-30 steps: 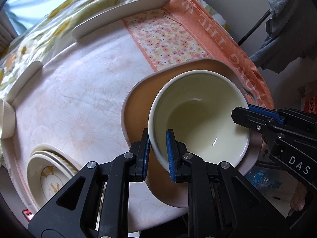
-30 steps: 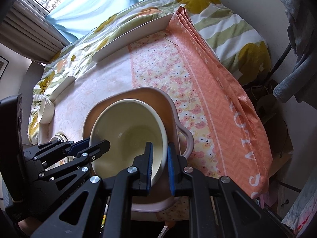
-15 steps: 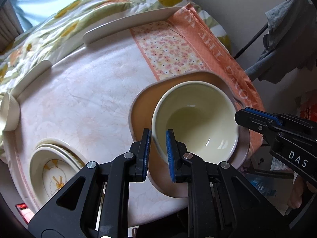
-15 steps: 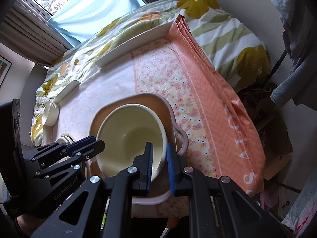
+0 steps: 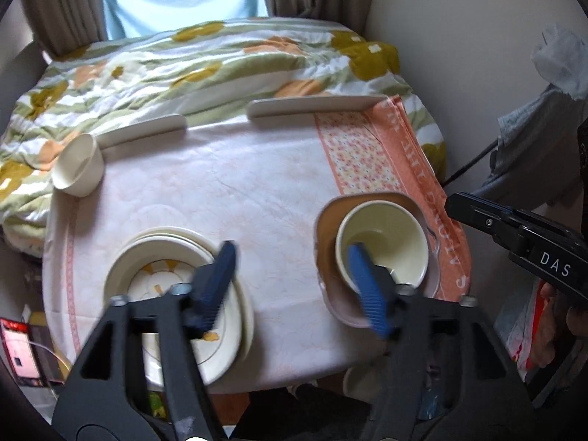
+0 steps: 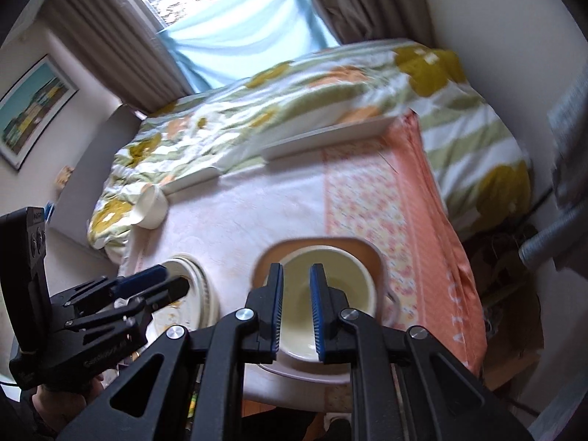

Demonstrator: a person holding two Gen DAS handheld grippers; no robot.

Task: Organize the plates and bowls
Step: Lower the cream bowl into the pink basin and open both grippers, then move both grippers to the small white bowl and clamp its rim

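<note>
A cream bowl (image 5: 389,246) sits in a brown plate with a pinkish rim (image 5: 327,228) at the table's right front; both show in the right wrist view, bowl (image 6: 345,275) and plate (image 6: 279,257). A stack of cream plates (image 5: 165,257) with a yellow pattern lies at the left front, also seen in the right wrist view (image 6: 198,275). A small white bowl (image 5: 77,169) stands at the far left edge. My left gripper (image 5: 294,286) is open wide, above the table between stack and bowl. My right gripper (image 6: 296,308) is slightly open, empty, above the bowl.
The table carries a pale floral cloth (image 5: 220,191) with an orange runner (image 5: 367,154) on the right. Two white rails (image 5: 312,106) line the far edge. A flowered quilt (image 5: 183,58) lies behind. A wall and hanging clothes (image 5: 533,147) are at the right.
Both grippers let go of the cream bowl's rim and pulled back and up. The left gripper opened wide; the right opened a little. The bowl stays in the brown plate.
</note>
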